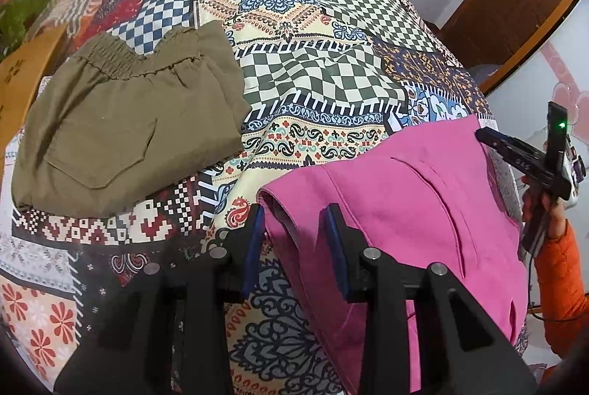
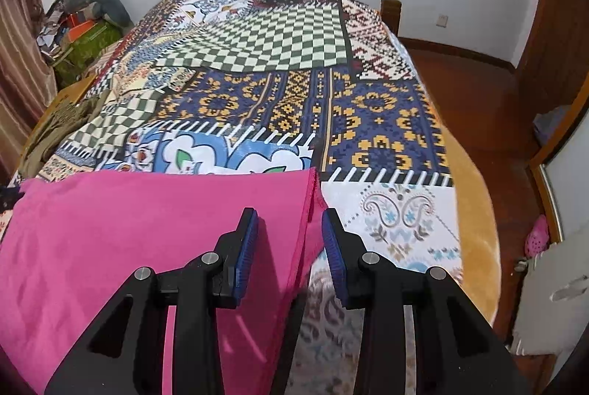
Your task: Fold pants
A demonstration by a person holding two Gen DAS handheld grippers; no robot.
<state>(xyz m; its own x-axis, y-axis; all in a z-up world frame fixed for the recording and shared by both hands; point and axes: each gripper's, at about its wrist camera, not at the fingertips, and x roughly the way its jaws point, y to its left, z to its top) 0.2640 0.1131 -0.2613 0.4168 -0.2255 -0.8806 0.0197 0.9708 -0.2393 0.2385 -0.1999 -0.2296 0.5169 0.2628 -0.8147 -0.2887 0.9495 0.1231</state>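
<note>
Pink pants (image 1: 405,203) are held up over the bed (image 1: 331,71), near edge: left corner between left gripper (image 1: 294,240) fingers, right corner between right gripper (image 2: 289,244) fingers, both set narrow. Olive pants (image 1: 121,130) lie folded far left.

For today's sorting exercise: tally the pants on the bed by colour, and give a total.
Pink pants: 1
Olive-green pants: 1
Total: 2
</note>
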